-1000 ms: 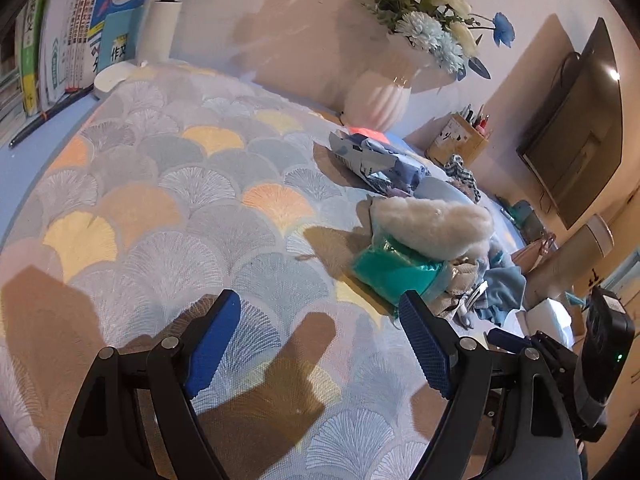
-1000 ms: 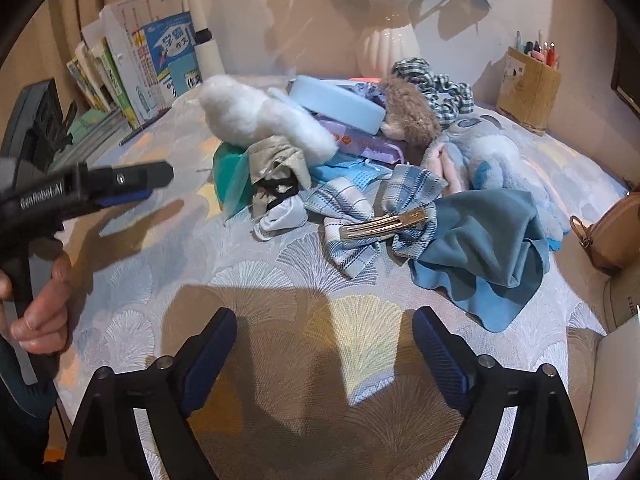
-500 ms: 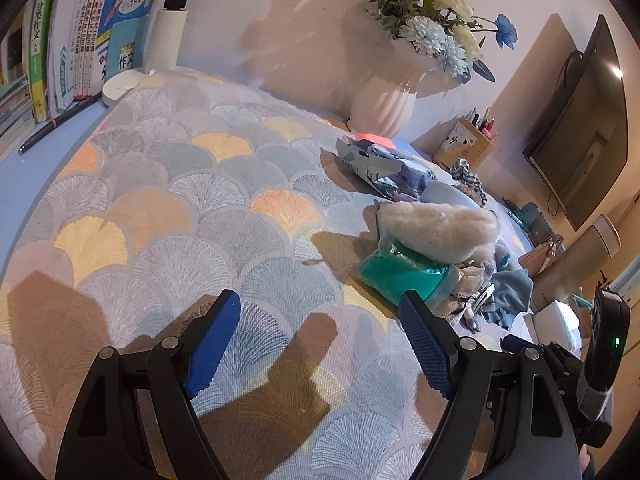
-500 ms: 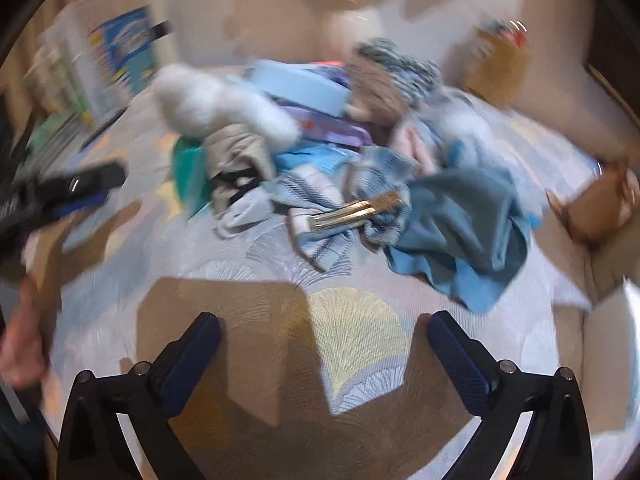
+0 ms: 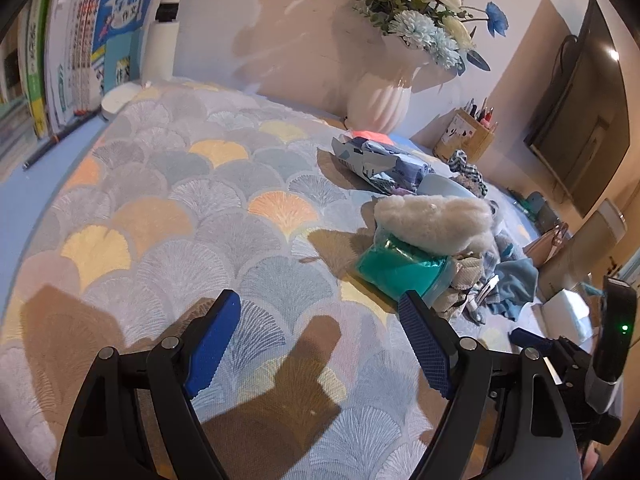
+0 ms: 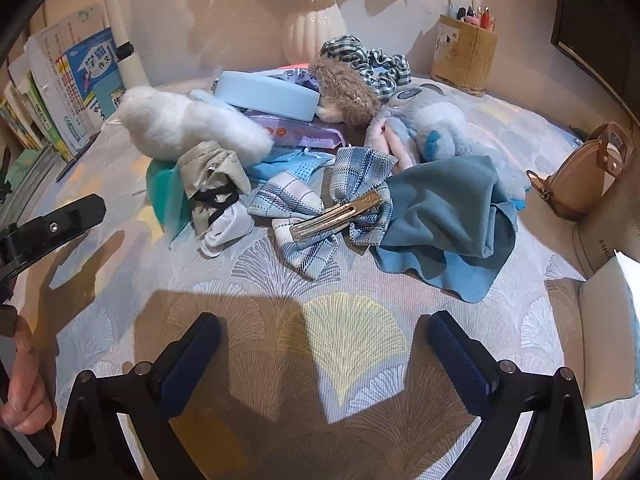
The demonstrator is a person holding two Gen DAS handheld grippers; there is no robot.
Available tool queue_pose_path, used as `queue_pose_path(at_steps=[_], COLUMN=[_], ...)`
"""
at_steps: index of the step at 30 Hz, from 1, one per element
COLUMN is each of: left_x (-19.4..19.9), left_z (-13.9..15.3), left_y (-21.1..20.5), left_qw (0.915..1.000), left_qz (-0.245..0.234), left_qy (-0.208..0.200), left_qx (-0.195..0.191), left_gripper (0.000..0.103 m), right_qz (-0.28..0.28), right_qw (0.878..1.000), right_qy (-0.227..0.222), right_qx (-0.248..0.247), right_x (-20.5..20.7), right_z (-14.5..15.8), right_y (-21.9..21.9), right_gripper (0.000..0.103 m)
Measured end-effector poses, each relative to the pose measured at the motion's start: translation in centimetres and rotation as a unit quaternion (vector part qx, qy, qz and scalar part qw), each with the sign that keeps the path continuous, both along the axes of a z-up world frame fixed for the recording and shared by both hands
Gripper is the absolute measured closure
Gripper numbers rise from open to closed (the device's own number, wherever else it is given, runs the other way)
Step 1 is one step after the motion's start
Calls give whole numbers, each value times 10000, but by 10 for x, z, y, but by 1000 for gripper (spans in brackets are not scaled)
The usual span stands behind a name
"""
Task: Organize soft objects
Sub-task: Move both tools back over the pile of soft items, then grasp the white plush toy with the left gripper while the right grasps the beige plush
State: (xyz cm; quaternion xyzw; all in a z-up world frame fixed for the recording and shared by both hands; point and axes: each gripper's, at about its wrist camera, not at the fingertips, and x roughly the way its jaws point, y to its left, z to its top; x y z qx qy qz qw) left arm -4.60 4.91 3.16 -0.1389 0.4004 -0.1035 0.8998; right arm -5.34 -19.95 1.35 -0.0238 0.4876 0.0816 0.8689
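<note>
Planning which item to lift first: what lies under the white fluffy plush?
The white fluffy plush rests on a teal bag and a beige cloth; anything deeper is covered.

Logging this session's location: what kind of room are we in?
Probably a home study desk: schoolbooks against the wall, a pen holder, a flower vase, and soft items piled on a patterned tablecloth.

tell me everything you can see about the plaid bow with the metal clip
The plaid bow is blue-and-white checked fabric with floppy loops and tails, lying flat on the patterned tablecloth at the front of the pile. Its long silver metal clip faces up, shut, slanting. The bow's right loop touches the blue cloth. Neither gripper touches it.
</note>
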Motion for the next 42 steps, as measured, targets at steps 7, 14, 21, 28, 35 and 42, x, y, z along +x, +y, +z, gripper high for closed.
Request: queue_pose_path(at_steps=[7, 14, 21, 28, 35, 42], left_x=[-8, 50, 78, 60, -8, -28], left_z=[51, 40, 18, 29, 52, 3], left_y=[-15, -47, -58, -51, 7, 27], left_qw=[9993, 9941, 9893, 9927, 9916, 9856], left_qz=[-239, -663, -855, -868, -616, -1272], left_qy=[133, 645, 792, 409, -287, 699], left_qx=[-244, -562, -883, -731, -1102, -864], left_gripper=[23, 15, 40, 57, 57, 49], right_qz=[149, 81, 59, -3, 28, 549], right_qw=[9995, 9964, 9981, 9983, 9977, 9961], right_qy=[-45, -7, -279, -294, -385, -266], right_qx=[288, 842, 552, 497, 555, 637], right_x=[-10, -12, -18, -13, -17, -18], right_z=[3, 13, 24, 21, 26, 32], right_y=[-14, -33, -44, -52, -57, -25], right_gripper=[0, 0, 0, 0, 0, 0])
